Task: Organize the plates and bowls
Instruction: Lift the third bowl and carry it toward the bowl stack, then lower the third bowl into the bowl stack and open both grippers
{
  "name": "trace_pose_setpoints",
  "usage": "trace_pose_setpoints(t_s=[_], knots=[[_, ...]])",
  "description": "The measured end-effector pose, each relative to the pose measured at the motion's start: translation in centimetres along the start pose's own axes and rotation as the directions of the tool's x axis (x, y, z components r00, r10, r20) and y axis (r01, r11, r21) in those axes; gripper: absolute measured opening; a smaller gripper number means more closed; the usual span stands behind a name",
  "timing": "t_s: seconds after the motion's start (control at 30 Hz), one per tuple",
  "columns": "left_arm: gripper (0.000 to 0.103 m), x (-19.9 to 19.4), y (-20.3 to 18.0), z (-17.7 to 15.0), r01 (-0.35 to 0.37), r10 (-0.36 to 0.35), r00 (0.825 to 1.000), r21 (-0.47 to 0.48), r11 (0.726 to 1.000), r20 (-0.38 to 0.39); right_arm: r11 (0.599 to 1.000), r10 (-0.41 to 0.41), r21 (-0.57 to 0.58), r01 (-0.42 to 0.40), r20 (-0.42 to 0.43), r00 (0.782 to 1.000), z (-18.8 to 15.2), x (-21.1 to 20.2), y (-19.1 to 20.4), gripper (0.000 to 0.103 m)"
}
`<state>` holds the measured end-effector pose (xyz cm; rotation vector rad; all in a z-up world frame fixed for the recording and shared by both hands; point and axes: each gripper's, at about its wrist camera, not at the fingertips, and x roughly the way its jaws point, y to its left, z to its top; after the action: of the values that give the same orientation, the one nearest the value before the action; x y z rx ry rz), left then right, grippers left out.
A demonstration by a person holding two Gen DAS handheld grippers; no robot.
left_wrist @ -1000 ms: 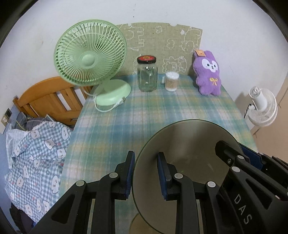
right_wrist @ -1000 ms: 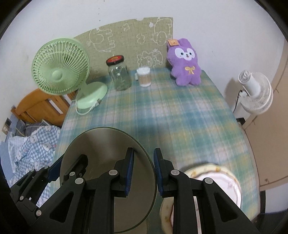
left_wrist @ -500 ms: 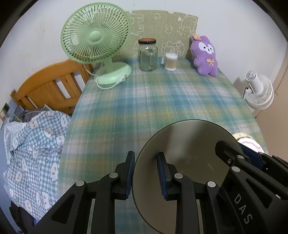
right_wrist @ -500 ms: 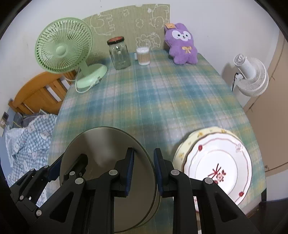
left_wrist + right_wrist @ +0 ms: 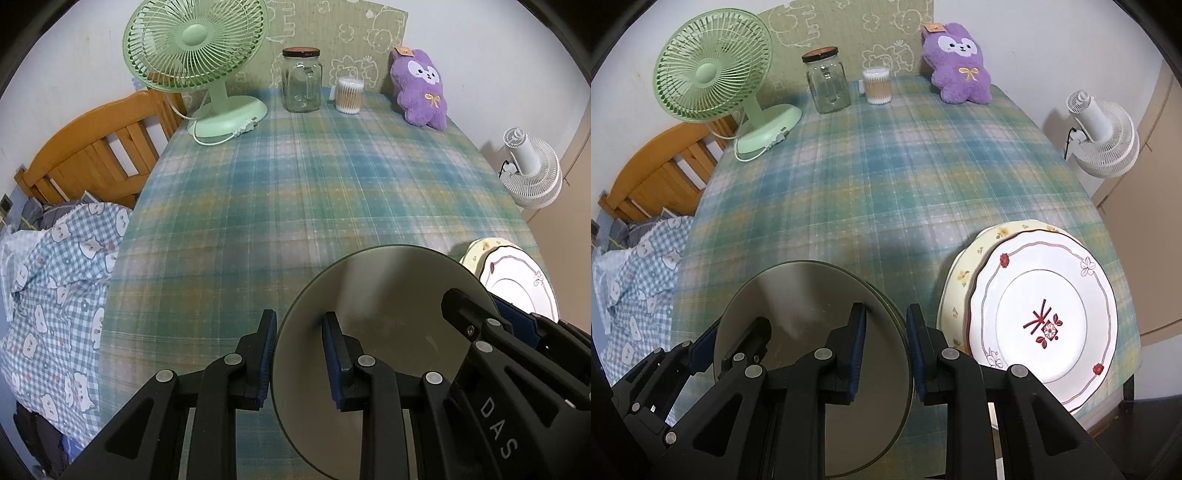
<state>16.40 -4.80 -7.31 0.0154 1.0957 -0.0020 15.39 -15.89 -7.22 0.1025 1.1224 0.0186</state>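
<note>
Carry step: left tongs (image 5: 299, 354) and right tongs (image 5: 884, 345) each pinch an opposite rim of the grey plate (image 5: 812, 332), held above the surface (image 5: 886, 177) just left of the stacked plates (image 5: 1045, 317); next likely lowering it onto that stack.

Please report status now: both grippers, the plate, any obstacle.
Left gripper and right gripper each clamp the round grey-green plate rim. Stacked white floral plates at right. Nothing between.

Yellow plate (image 5: 964, 273) mostly hidden — white plate (image 5: 1045, 317) covers it.
</note>
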Motion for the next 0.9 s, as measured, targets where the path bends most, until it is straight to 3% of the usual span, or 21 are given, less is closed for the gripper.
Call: trace_pose_setpoints(t_s=[0.27, 0.4, 0.5, 0.57, 0.63, 0.9], knots=[[0.023, 0.8, -0.2, 0.0, 0.002, -0.002, 1.0, 0.003, 1.0, -0.008, 1.0, 0.002, -0.002, -0.002, -0.005, 1.0, 0.1, 0.7, -0.3, 0.027], [0.035, 0.8, -0.1, 0.0, 0.043, -0.043, 0.999, 0.014, 0.999, -0.011, 1.0, 0.017, -0.022, -0.018, -0.012, 1.0, 0.3, 0.9, -0.3, 0.028], [0.054, 0.8, 0.0, -0.1, 0.048, -0.048, 0.999, 0.014, 0.999, -0.025, 0.998, 0.043, -0.045, -0.044, -0.025, 0.999, 0.3, 0.7, -0.4, 0.04], [0.063, 0.8, 0.2, -0.1, 0.032, -0.032, 0.999, 0.0, 0.999, -0.022, 0.999, 0.041, -0.035, -0.042, -0.013, 0.999, 0.3, 0.1, -0.8, 0.058], [0.066, 0.5, 0.6, 0.0, 0.046, -0.046, 0.999, -0.018, 0.999, -0.016, 1.0, 0.013, -0.014, -0.013, 0.005, 1.0, 0.2, -0.4, -1.3, 0.069], [0.082, 0.1, 0.1, -0.2, 0.074, -0.074, 0.997, 0.059, 0.996, 0.004, 0.999, 0.044, 0.007, -0.044, -0.035, 0.998, 0.1, 0.3, -2.2, 0.071]])
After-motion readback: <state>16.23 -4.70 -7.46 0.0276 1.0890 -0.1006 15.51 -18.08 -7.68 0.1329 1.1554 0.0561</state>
